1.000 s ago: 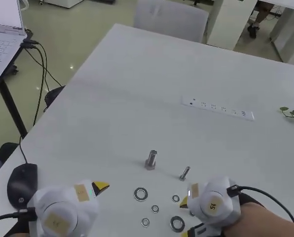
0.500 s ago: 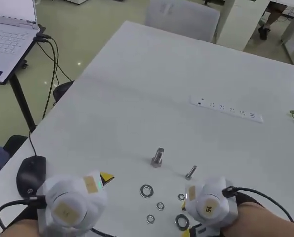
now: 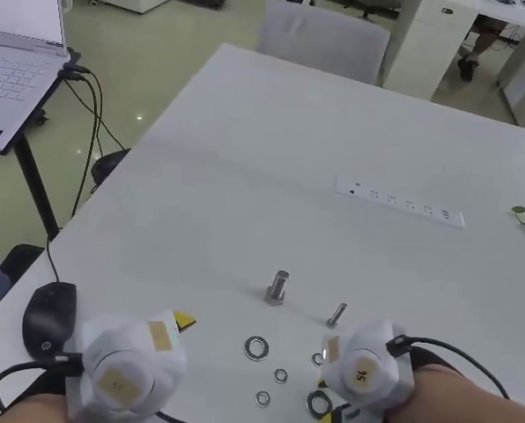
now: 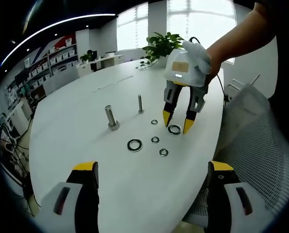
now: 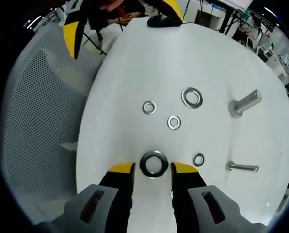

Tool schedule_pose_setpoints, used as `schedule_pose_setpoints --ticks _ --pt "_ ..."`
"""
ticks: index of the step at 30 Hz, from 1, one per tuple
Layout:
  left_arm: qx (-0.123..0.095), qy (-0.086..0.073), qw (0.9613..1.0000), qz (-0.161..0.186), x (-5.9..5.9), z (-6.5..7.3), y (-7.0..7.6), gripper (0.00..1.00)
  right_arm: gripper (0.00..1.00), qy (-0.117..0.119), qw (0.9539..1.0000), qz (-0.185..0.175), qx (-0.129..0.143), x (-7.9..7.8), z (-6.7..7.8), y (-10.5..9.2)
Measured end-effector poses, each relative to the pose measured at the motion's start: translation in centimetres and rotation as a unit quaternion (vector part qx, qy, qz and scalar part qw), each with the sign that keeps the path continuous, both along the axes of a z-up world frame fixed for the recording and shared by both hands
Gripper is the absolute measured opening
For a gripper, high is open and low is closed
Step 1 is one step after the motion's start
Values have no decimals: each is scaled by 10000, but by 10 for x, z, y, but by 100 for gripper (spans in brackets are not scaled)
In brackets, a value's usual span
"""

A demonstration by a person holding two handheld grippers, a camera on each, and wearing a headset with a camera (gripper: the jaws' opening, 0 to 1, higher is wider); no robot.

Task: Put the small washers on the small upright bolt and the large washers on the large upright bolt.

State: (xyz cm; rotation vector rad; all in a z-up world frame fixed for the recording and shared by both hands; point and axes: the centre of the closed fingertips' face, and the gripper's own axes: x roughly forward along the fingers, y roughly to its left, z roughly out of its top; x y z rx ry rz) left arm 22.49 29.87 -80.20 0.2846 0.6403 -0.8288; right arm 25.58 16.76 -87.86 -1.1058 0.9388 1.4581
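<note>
Your right gripper (image 5: 153, 171) stood open, its two yellow tips set down either side of a large washer (image 5: 154, 164) that lay flat on the desk (image 5: 135, 58), at the lower middle of the right gripper view (whether the tips touched it, I could not tell). Just right of it in that view lay a small washer (image 5: 198, 159). Two more small washers (image 5: 173, 122) sat nearer the middle of the frame, and a second large washer (image 5: 192, 97) lay above them and to the right. All five lay flat on the desk.

Your left gripper (image 4: 152, 167) was open wide and held nothing. Its tips rose from the bottom of the left gripper view, well apart from the washers.

In that same view the large bolt (image 4: 110, 116) stood upright on its head, left of centre. The small bolt (image 4: 140, 103) stood upright just to its right and higher in the frame. The second large washer lay below and between them.

In the head view both of your grippers sat along the bottom edge. A mouse (image 3: 47, 319) lay at the lower left and a power strip (image 3: 400, 201) lay right of centre.
</note>
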Motion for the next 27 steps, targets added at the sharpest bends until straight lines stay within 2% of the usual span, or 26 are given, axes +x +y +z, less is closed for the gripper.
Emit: schedule_pose_setpoints --ticks 9,17,27 --pt "228 1 9997 -39 -1 -6 11 93 25 -12 9999 125 -49 -2 0 0" --pt "245 -4 9997 -92 1 -4 10 91 22 -18 9995 184 -252 -1 -1 0" --pt "247 75 9996 -134 -2 -5 8 87 21 -12 9996 173 -234 0 -1 -1"
